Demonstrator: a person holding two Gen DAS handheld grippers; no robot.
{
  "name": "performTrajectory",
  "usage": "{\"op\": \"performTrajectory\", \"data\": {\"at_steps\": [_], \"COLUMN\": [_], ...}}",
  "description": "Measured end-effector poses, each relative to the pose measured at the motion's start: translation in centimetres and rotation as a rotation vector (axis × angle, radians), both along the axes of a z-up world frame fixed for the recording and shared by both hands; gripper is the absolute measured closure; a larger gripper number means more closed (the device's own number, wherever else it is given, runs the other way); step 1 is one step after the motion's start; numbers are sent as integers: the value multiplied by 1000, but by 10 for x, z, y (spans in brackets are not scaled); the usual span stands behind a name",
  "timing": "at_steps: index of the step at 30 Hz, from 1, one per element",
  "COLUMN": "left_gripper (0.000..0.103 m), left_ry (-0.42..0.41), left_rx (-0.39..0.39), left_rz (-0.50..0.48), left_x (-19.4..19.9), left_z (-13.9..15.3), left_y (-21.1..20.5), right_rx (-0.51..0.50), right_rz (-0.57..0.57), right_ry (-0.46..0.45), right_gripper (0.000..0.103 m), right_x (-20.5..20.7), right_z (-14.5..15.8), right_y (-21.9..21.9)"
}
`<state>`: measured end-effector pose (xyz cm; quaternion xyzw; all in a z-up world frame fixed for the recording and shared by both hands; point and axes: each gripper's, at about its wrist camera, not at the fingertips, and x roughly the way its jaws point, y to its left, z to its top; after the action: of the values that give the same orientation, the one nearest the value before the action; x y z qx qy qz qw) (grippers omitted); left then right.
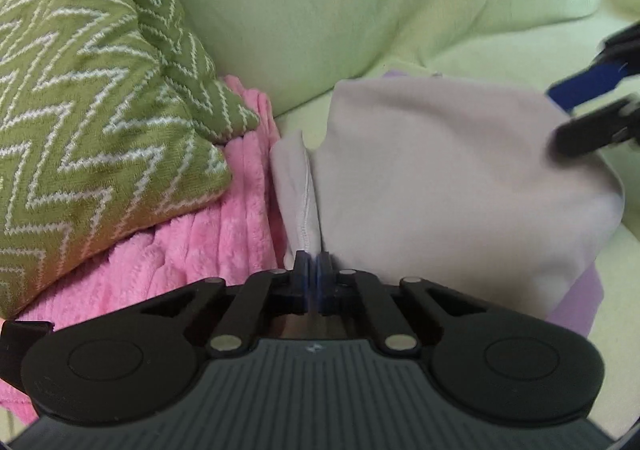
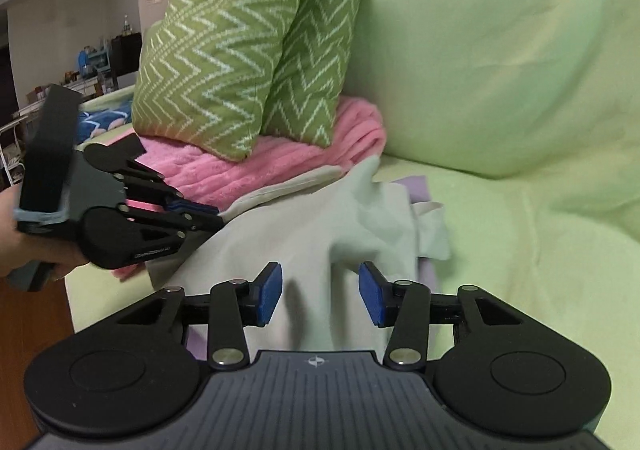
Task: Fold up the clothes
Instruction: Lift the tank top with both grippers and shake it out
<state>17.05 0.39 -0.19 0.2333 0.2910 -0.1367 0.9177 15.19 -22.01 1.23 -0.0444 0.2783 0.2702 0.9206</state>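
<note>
A pale grey-white garment lies partly folded on the green sofa seat, over a lilac cloth. My left gripper is shut on the garment's hemmed edge at its near left side. In the right wrist view the same garment spreads in front of my right gripper, which stands open just above the fabric with nothing between its blue pads. The left gripper shows at the left of that view, held by a hand and pinching the garment's edge. The right gripper appears blurred at the right of the left wrist view.
Two green zigzag cushions rest on a folded pink fleece blanket at the sofa's left end. A large green back cushion rises behind the seat. Wooden floor and room furniture lie beyond the sofa's left edge.
</note>
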Motion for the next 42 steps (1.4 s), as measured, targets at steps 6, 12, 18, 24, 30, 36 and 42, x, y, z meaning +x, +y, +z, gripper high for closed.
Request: {"op": "performTrajectory", "data": {"at_steps": [6,12,18,24,30,36,42], "left_gripper": [102,103,103,103,103,103,102], "left_ry": [-154,-327,-414,-347,-211,-176,-312], "left_rx": [-109,-273,-436,-503,-495,-494,-534], "left_rz": [11,-99,-277,-428,-536,-601,-697], "left_x": [-24,-68,-116,-124,-79,-28,-49], "left_z": [51,141,209,222,185,166,183], "left_y": [9,-5,-46,-121,-226,-323,-343], "right_rx": [96,146,105,17,-20,-48,-131], "right_rz": [-47,-143,-304,-464,-616,-732,-750], "right_ry": [-98,-283,-460,-481,-393,-383,-577], "right_gripper": [102,102,102,102,102,102,102], "right_x": [-20,-83,-171,-228,-230,-216,-269], "right_z": [40,121,185,199,162,136,143], "right_y": [-20,-78,-136,-191,-275,-355,-367]}}
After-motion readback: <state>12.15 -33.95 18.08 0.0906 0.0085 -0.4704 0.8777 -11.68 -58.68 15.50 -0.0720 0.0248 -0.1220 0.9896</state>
